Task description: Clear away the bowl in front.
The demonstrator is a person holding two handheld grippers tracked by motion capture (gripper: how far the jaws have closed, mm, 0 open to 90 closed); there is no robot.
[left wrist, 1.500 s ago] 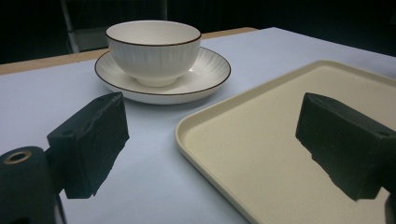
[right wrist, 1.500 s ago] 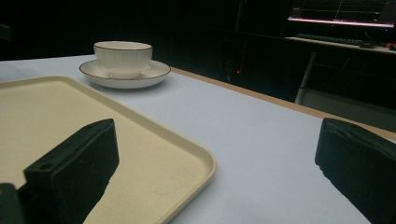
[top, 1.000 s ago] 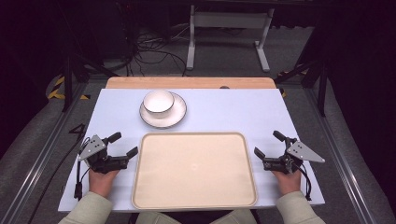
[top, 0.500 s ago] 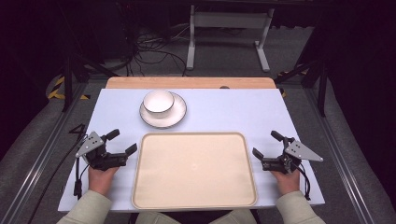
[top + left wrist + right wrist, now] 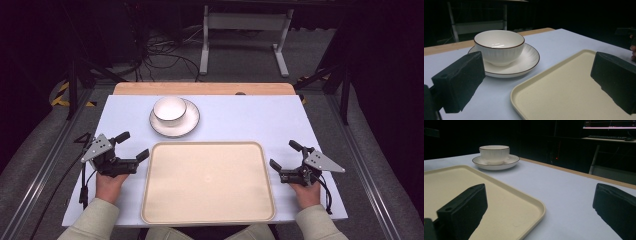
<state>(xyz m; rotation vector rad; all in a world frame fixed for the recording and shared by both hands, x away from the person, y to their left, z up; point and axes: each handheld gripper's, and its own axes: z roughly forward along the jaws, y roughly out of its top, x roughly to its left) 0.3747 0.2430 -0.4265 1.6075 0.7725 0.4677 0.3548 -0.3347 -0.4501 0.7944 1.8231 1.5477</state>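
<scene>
Left hand-held gripper (image 5: 134, 145) has its jaws just opened wider than a second ago, nothing between them. It also sits slightly higher above the table (image 5: 250, 120) than before, and its jaws now point toward the bowl (image 5: 169, 110) on its saucer (image 5: 190, 123) and the near corner of the tray (image 5: 150, 200).

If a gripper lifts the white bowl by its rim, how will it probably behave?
The bowl looks like glazed ceramic, so probably stiff, fragile and rather slippery between the pads. It stands loose on the saucer, on a narrow foot, so a sideways push may slide or tip it. Its thin rim probably offers little grip.
</scene>
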